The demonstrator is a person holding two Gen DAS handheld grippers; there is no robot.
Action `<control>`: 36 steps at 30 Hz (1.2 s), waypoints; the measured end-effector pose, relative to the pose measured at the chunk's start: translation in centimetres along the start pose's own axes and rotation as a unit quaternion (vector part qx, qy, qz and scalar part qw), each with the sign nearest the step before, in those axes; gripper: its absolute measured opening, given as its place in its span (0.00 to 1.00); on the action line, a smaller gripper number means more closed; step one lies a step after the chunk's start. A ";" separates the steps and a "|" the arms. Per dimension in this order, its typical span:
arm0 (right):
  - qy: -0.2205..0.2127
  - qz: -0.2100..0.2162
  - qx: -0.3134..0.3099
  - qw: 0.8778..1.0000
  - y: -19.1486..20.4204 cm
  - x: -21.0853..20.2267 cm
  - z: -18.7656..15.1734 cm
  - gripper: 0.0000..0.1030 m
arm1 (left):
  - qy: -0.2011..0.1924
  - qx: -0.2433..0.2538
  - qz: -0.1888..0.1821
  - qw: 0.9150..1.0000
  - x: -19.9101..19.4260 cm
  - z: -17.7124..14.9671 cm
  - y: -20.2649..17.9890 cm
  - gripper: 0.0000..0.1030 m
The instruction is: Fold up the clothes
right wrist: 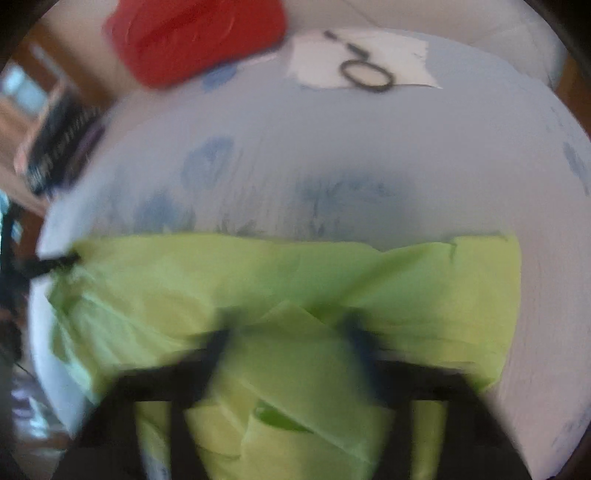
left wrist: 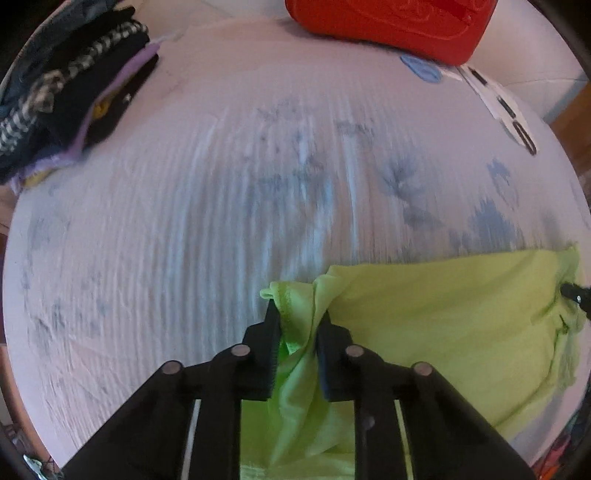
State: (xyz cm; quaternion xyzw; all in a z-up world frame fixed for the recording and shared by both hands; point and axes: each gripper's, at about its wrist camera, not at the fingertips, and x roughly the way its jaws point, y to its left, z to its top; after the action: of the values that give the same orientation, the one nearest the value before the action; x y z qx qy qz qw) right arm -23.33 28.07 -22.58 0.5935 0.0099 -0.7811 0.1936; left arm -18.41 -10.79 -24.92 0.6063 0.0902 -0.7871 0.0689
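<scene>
Pinching lime garment (left wrist: 443,306), left gripper (left wrist: 297,317)

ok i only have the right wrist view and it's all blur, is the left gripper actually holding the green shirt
Observer: Yes. The left gripper is shut on a bunched edge of the green shirt.
Operator: anything already folded nearby
Observer: A stack of dark clothes sits at the far left of the bedsheet, apart from the shirt.
Operator: and that red thing
Observer: The red bag lies at the far edge, touching a white paper label.
</scene>
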 end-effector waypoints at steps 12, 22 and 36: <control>0.052 0.077 -0.001 0.996 0.1 -6.4 -11.5 0.43 | -0.047 -0.077 -0.027 0.996 -2.5 0.4 3.4 0.50; -0.055 0.010 0.253 0.966 -12.6 -8.4 -5.5 0.45 | -0.047 -0.069 -0.033 0.996 -3.2 0.1 3.9 0.84; -0.032 -0.113 0.182 0.976 -13.3 -3.9 0.7 0.04 | -0.020 -0.053 0.009 0.998 0.9 0.0 1.7 0.25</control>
State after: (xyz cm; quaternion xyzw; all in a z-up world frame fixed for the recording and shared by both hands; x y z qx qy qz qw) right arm -27.33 41.30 -21.59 0.5887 -0.0717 -0.8052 -0.0065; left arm -18.31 -12.48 -25.91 0.5867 0.1248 -0.7926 0.1099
